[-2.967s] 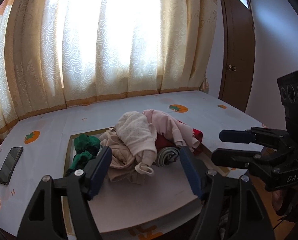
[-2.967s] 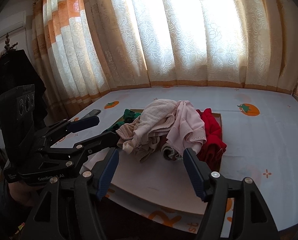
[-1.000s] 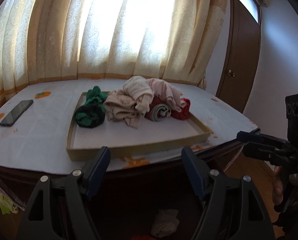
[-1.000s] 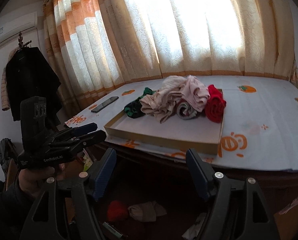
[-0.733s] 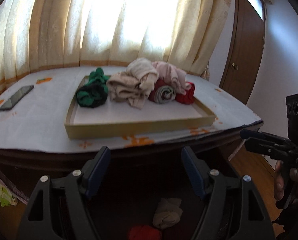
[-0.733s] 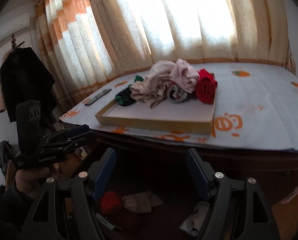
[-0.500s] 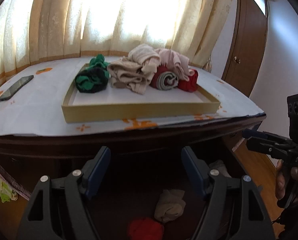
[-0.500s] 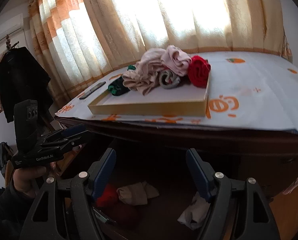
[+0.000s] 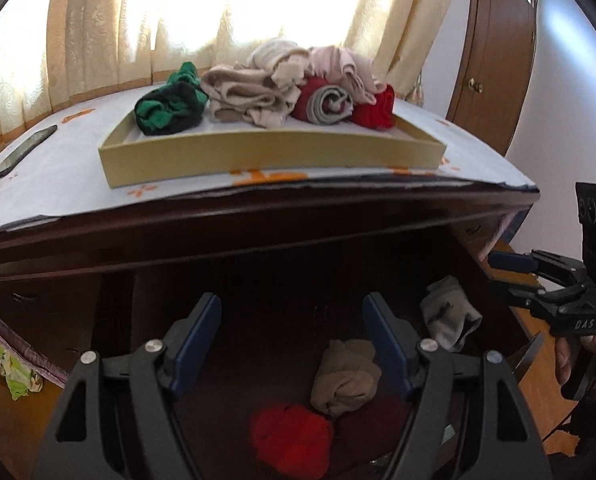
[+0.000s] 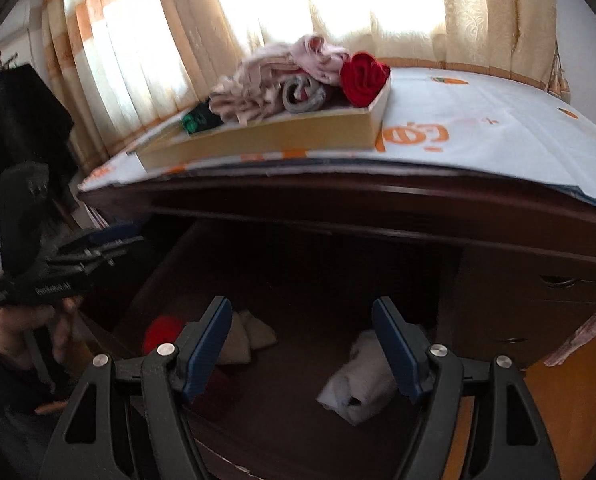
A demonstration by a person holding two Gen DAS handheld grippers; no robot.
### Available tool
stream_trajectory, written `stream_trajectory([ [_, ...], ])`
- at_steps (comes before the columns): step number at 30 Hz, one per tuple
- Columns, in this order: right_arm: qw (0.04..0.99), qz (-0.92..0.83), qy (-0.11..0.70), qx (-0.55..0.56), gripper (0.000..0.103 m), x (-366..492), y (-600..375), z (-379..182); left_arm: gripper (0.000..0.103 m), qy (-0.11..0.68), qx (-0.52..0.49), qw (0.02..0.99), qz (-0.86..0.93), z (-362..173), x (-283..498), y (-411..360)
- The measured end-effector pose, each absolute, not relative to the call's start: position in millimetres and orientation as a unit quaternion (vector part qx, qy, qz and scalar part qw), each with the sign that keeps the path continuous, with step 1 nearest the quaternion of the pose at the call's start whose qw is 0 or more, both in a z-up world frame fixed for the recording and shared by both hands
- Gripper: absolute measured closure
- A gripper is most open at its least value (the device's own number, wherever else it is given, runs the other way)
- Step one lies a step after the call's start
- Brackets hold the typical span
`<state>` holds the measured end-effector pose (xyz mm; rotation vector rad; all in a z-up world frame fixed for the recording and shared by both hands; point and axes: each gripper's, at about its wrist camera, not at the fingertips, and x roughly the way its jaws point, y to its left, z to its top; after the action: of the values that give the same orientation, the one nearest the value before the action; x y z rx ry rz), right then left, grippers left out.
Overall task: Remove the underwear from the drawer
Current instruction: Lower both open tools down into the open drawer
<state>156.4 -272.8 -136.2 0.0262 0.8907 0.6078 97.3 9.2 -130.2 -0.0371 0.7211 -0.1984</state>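
Observation:
An open dark wooden drawer [image 9: 274,332] sits under the table top. In it lie a red underwear piece [image 9: 292,438], a beige roll [image 9: 345,376] and a grey-white piece [image 9: 447,316]. My left gripper [image 9: 291,308] is open above the drawer, nothing between its fingers. In the right wrist view the same drawer [image 10: 298,420] holds the red piece [image 10: 162,332], the beige one [image 10: 250,336] and a white piece [image 10: 357,380]. My right gripper [image 10: 301,308] hangs open and empty over them. Each gripper shows in the other's view: right gripper [image 9: 509,276], left gripper [image 10: 114,244].
On the table a shallow yellow tray [image 9: 258,160] carries a pile of green, beige, pink and red clothes [image 9: 258,92]. A phone [image 9: 22,152] lies at the table's left. A brown door [image 9: 493,60] stands at right, a black jacket [image 10: 18,128] hangs at left.
Both grippers have sunk from above the table top to in front of the drawer and tipped downward. The drawer's inside and its clothes have come into view. Both stay open.

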Motion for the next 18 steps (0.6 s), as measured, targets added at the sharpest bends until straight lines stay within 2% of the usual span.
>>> stream_trajectory([
  [10, 0.847, 0.273, 0.454, -0.041, 0.029, 158.1, -265.6, -161.6, 0.028, 0.367, 0.007, 0.926, -0.088, -142.7, 97.9, 3.7],
  [18, 0.837, 0.258, 0.477, -0.073, 0.029, 164.9, -261.4, -177.4, 0.019, 0.377, 0.008, 0.922, -0.087, -149.7, 100.5, 3.8],
])
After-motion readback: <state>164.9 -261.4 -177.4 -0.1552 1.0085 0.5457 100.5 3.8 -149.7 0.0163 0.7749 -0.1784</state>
